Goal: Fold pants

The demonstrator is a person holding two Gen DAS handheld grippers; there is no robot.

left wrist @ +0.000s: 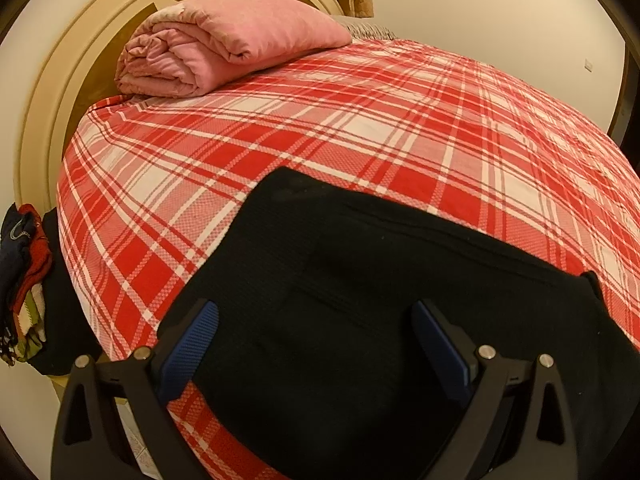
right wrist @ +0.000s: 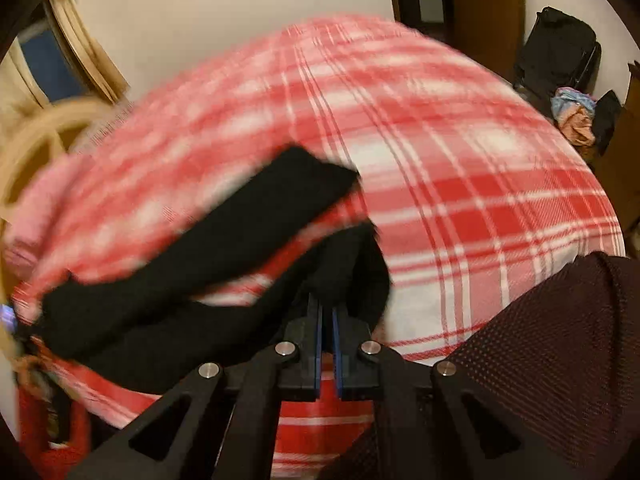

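Black pants (left wrist: 360, 280) lie on a bed with a red and white plaid cover (left wrist: 360, 120). In the left wrist view my left gripper (left wrist: 316, 320) is open, its blue pads apart over the pants near the bed's front edge, holding nothing. In the right wrist view my right gripper (right wrist: 327, 304) is shut on a bunched end of the black pants (right wrist: 344, 264) and holds it above the plaid cover (right wrist: 460, 168). The rest of the pants (right wrist: 192, 264) trail left in a long strip. This view is motion-blurred.
A folded pink blanket (left wrist: 228, 44) lies at the head of the bed by the cream headboard (left wrist: 44, 92). Clothes (left wrist: 24, 280) hang at the left bedside. A dark mesh garment (right wrist: 560, 352) fills the lower right. A black bag (right wrist: 556, 52) and clothes pile (right wrist: 576, 116) stand by the door.
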